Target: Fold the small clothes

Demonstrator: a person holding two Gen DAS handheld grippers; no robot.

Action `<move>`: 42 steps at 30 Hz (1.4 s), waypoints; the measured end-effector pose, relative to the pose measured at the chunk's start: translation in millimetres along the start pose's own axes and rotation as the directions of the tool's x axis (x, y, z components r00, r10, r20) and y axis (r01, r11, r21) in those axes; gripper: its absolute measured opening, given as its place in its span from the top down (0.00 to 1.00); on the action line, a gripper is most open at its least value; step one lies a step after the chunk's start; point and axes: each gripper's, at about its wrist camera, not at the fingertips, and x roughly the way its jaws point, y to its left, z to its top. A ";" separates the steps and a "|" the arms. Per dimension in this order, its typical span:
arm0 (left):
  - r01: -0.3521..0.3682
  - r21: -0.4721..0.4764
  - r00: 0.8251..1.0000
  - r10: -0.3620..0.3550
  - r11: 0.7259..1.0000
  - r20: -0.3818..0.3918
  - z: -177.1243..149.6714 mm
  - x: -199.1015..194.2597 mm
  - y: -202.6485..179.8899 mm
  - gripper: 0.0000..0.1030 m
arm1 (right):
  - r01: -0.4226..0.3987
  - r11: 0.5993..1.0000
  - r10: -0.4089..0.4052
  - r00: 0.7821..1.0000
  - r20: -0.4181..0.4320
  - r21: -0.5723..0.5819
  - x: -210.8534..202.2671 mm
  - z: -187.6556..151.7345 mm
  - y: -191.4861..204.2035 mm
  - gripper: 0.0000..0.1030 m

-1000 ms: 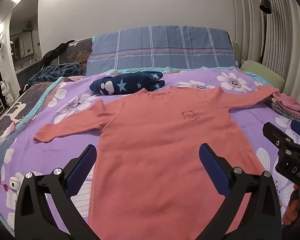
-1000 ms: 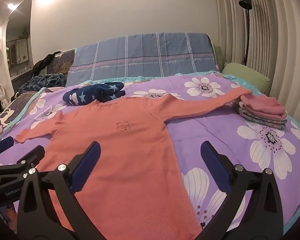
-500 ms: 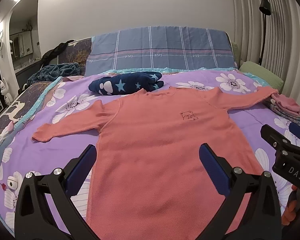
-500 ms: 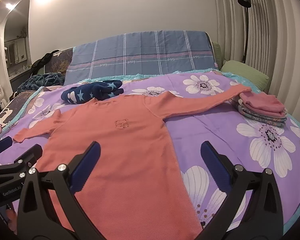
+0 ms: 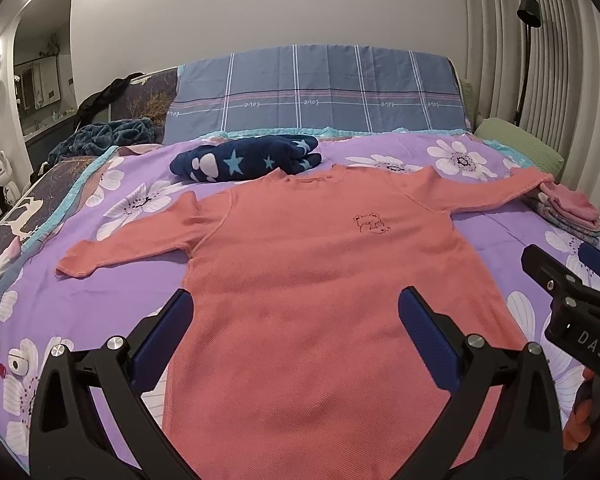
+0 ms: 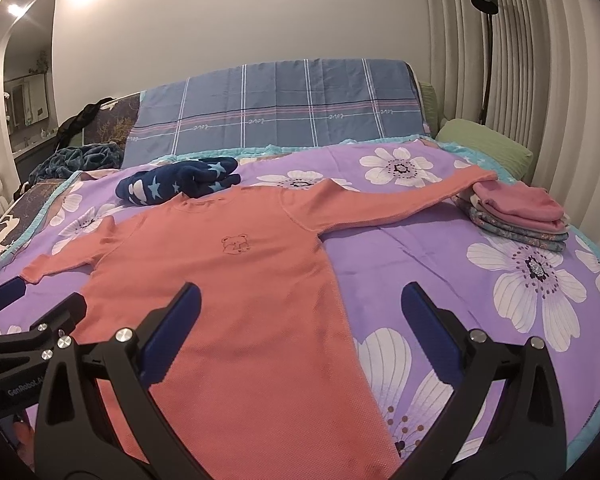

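Left wrist view: coral shirt spread flat, both tools empty

Left wrist view shows the left hand-held gripper (image 5: 296, 332) with jaws spread wide, holding nothing, poised over the hem of the coral long-sleeved shirt (image 5: 319, 280). The shirt lies flat, face up, on the purple floral bedspread (image 5: 112, 280), sleeves out to both sides. Its far sleeve end rests on a stack of folded clothes (image 6: 515, 212). The right hand-held gripper (image 6: 300, 332) also gapes, empty, above the shirt's edge. A navy star-print garment (image 5: 248, 158) sits just beyond the collar.

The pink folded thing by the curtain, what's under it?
Under the pink folded garment lie more folded clothes, bluish and flowery. The orange shirt's sleeve end rests against the pile. What each is stays hidden.
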 end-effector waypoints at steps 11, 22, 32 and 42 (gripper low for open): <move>0.014 -0.002 1.000 -0.014 1.000 -0.001 1.7 1.2 0.8 0.01 | 0.000 1.000 0.000 1.000 -0.001 -0.008 1.8 2.6 3.3 0.02; 0.028 0.004 1.000 -0.028 1.000 0.004 0.7 -0.6 3.0 0.01 | 0.010 1.000 -0.010 1.000 -0.002 -0.010 0.9 4.0 5.4 0.02; 0.051 -0.020 0.999 -0.051 0.999 0.000 -0.5 -1.7 5.0 0.01 | 0.018 1.000 -0.018 1.000 0.003 -0.009 -0.6 1.9 4.7 0.02; 0.105 -0.056 0.994 -0.104 0.993 0.031 -0.9 -3.6 11.5 0.01 | 0.040 0.998 -0.040 0.999 0.014 -0.046 -0.3 -1.1 13.1 0.02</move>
